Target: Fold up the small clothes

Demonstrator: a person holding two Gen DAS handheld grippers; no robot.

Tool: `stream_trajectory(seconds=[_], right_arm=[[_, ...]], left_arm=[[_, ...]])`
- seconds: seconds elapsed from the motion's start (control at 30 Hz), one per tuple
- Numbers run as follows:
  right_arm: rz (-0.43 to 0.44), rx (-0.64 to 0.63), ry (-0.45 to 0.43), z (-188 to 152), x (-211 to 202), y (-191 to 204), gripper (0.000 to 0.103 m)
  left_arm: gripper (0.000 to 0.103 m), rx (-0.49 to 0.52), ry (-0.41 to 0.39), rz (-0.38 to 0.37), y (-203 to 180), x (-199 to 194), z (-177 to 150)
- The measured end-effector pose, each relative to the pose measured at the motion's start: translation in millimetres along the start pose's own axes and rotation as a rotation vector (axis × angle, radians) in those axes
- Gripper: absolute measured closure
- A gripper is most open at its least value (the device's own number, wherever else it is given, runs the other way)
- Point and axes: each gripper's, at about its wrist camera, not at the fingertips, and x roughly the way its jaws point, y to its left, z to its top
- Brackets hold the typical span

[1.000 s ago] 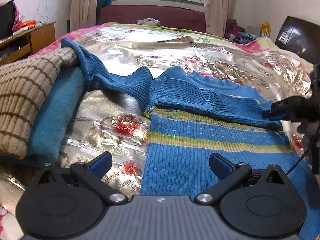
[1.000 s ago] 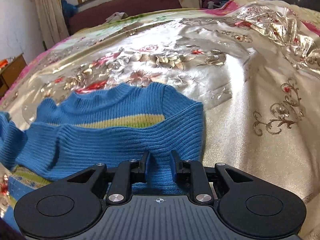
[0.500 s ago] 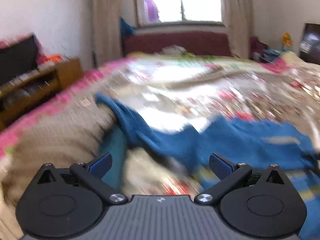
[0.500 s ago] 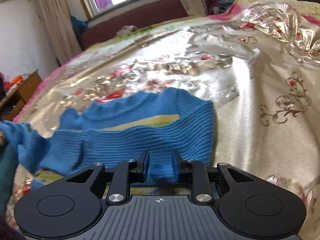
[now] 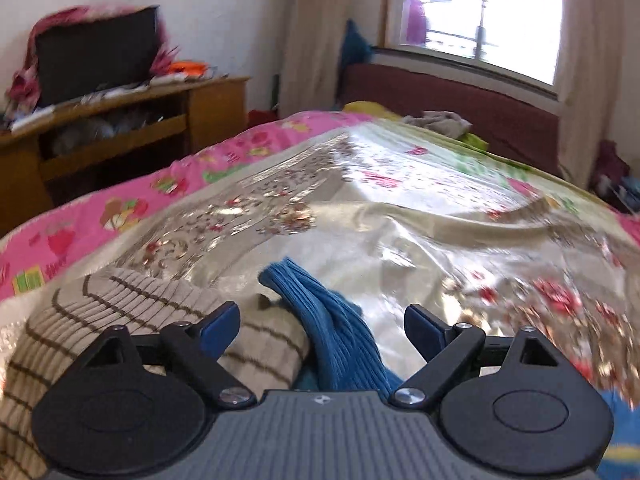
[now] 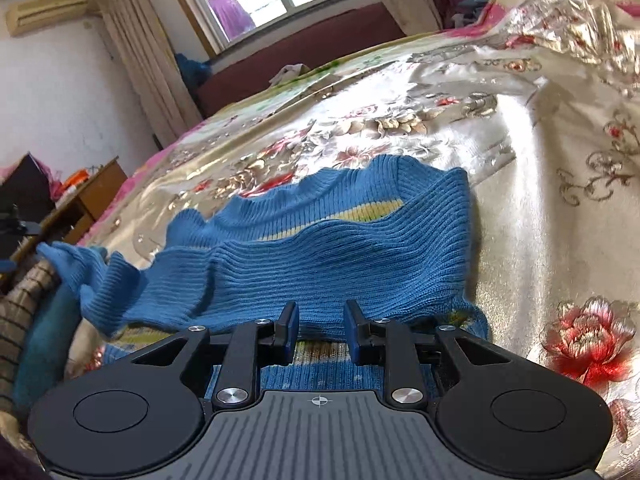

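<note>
Left wrist view: the left gripper (image 5: 320, 326) hangs over the loose sleeve (image 5: 332, 328) of the blue sweater (image 6: 320, 256), which lies spread on the bed (image 6: 520, 184). Its jaws stand wide and are closing, with the sleeve running between them but neither pad pressing on it. The sleeve's long axis points almost straight away from this gripper, its cuff end resting just beyond the jaws, beside the striped beige knit (image 5: 132, 320) that lies on the sleeve's left.

In the right wrist view the right gripper (image 6: 318, 332) sits at the near edge of the sweater's folded-over upper part, jaws narrow; the knit edge appears level with the tips, and whether the pads pinch it I cannot tell. From the sweater's body, the loose sleeve trails off to the left, toward the beige knit.

So the left hand is clearly the nearer one to the sleeve. Judging by the task, the coming move is to grip that sleeve across its width and carry it back over the body.
</note>
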Motion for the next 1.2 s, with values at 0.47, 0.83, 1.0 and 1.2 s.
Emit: stream_trajectory(seconds=[0.47, 0.83, 1.0, 1.2], right_arm=[[0.034, 0.039, 0.001, -2, -1, -8, 0.078], [0.048, 0.066, -0.008, -1, -3, -11, 0.077], [0.068, 0.095, -0.022, 2, -7, -15, 0.077], [0.071, 0.141, -0.036, 6, -13, -25, 0.077]], left_arm=[[0.074, -0.113, 0.082, 0.053, 12, 57, 5], [0.089, -0.103, 0.092, -0.1, -8, 35, 13], [0.09, -0.065, 0.168, -0.379, -65, -4, 8], [0.089, 0.087, 0.289, -0.719, -171, -60, -32]])
